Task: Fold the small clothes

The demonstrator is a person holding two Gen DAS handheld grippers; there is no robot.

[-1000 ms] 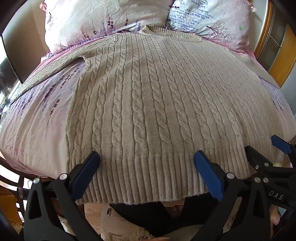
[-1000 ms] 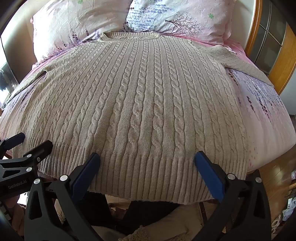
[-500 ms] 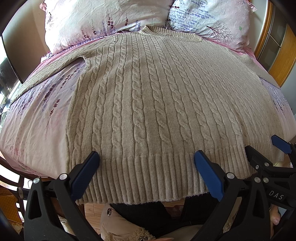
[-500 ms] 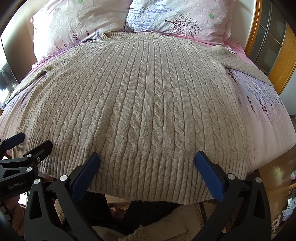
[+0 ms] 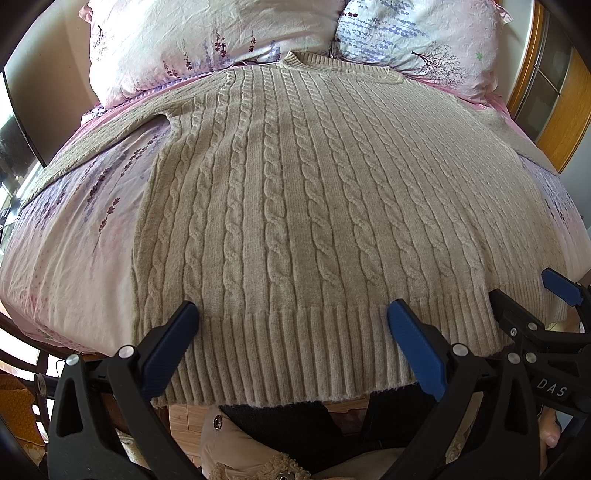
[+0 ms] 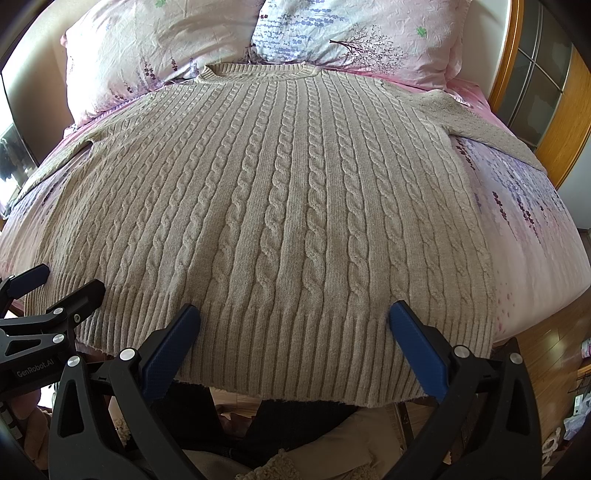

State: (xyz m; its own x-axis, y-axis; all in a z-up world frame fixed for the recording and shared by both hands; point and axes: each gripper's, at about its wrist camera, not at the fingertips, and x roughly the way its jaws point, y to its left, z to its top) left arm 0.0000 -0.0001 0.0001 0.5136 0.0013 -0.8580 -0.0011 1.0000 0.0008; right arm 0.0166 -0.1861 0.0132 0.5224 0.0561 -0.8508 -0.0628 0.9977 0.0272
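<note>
A beige cable-knit sweater (image 5: 306, 206) (image 6: 288, 221) lies flat, front up, on a bed, collar toward the pillows, sleeves spread to both sides. Its ribbed hem (image 5: 295, 350) hangs slightly over the near bed edge. My left gripper (image 5: 291, 328) is open, its blue pads wide apart just above the hem's left half. My right gripper (image 6: 293, 328) is open too, hovering over the hem's right half. Each gripper shows at the edge of the other's view: the right gripper (image 5: 524, 295) and the left gripper (image 6: 62, 284). Neither holds cloth.
The bed has a pink floral sheet (image 5: 74, 240) (image 6: 535, 229). Two floral pillows (image 5: 192, 40) (image 6: 354, 33) stand behind the collar. A wooden-framed glass door (image 6: 539, 85) is at the right. The person's legs (image 5: 280, 435) and wood floor (image 6: 550, 354) lie below the bed edge.
</note>
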